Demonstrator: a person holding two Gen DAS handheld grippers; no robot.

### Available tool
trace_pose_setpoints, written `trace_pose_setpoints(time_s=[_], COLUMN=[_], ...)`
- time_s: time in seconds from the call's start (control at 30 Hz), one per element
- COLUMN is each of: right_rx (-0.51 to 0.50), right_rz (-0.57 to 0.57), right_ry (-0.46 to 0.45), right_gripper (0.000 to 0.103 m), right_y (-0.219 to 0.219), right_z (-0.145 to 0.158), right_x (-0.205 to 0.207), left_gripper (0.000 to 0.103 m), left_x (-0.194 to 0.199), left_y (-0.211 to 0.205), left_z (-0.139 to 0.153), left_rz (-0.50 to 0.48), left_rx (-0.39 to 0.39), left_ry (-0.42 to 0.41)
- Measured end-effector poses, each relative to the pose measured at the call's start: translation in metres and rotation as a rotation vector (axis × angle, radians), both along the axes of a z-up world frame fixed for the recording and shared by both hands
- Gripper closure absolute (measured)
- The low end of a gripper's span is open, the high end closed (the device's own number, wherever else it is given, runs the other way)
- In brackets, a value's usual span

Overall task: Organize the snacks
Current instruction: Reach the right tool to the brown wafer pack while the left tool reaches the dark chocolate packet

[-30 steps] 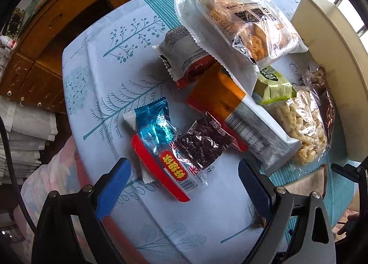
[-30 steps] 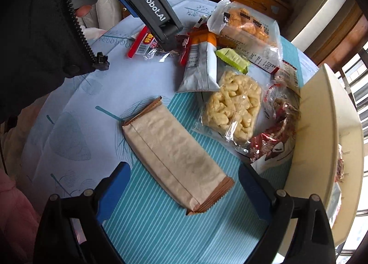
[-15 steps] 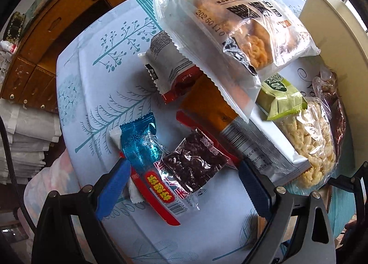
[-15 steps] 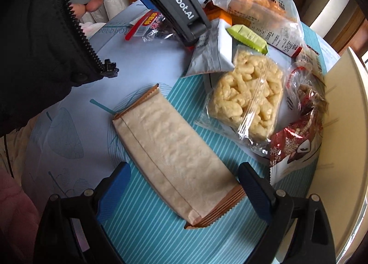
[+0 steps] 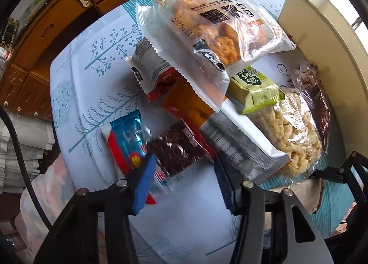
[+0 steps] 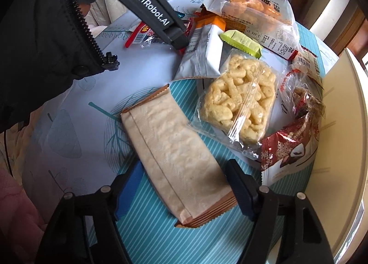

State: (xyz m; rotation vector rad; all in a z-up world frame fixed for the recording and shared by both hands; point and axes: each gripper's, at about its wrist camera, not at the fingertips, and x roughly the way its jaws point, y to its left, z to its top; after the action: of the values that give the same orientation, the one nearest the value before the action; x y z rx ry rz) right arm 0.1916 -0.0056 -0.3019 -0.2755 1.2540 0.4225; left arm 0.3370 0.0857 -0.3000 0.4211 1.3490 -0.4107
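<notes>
Snack packets lie in a heap on the blue-and-white tablecloth (image 5: 99,94). My left gripper (image 5: 184,183) points straight down, its jaws closing around a dark red-brown packet (image 5: 177,151). Its left pad overlaps a red-and-blue packet (image 5: 125,142) beside that one. I cannot see the pads pressing. My right gripper (image 6: 185,185) straddles the near end of a long tan packet (image 6: 170,144) with brown crimped ends. Its jaws are closing too, with the pads close beside the packet's edges. The left gripper's finger (image 6: 161,20) shows at the top of the right wrist view.
A large clear bag of orange snacks (image 5: 218,25), a green packet (image 5: 253,89), a clear pack of pale puffs (image 6: 239,103), an orange-and-silver packet (image 5: 230,135) and a red snowflake packet (image 6: 283,151) crowd the middle. A cream tray (image 6: 340,126) stands right. A dark jacket (image 6: 34,34) fills the left.
Both pairs of jaws have narrowed from wide open. The left gripper shifted over the dark packet; the right one came down closer over the tan packet.
</notes>
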Motion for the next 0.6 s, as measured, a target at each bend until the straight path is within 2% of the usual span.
trace_pose_setpoints(time_s=[0.17,0.2,0.23,0.27,0.4,0.6], right_rx=[0.016,0.018,0.02,0.023,0.031,0.046], right_rz=[-0.033,-0.042,-0.053,-0.063,-0.118,-0.158], right_ry=[0.022,0.027,0.031,0.038,0.078,0.088], right_gripper=[0.035,0.035,0.035,0.035,0.035,0.038], right_y=[-0.006,-0.006,-0.006,-0.008,-0.013,-0.017], right_z=[0.005,0.008,0.01,0.011,0.012,0.02], right_x=[-0.004,-0.007,-0.008,-0.009,-0.007,-0.012], left_gripper=[0.059,0.066,0.087,0.093,0.094,0.094], left_x=[-0.001,0.0,0.001,0.002,0.003,0.001], left_y=[0.004,0.006,0.009,0.012,0.024,0.034], left_z=[0.002,0.001,0.0,-0.003,-0.007,-0.002], left_rz=[0.041,0.044,0.047,0.057,0.118,0.133], left_rx=[-0.018,-0.019,-0.009,-0.004,-0.044,-0.082], left_ry=[0.01,0.014,0.022,0.045,0.082,0.087])
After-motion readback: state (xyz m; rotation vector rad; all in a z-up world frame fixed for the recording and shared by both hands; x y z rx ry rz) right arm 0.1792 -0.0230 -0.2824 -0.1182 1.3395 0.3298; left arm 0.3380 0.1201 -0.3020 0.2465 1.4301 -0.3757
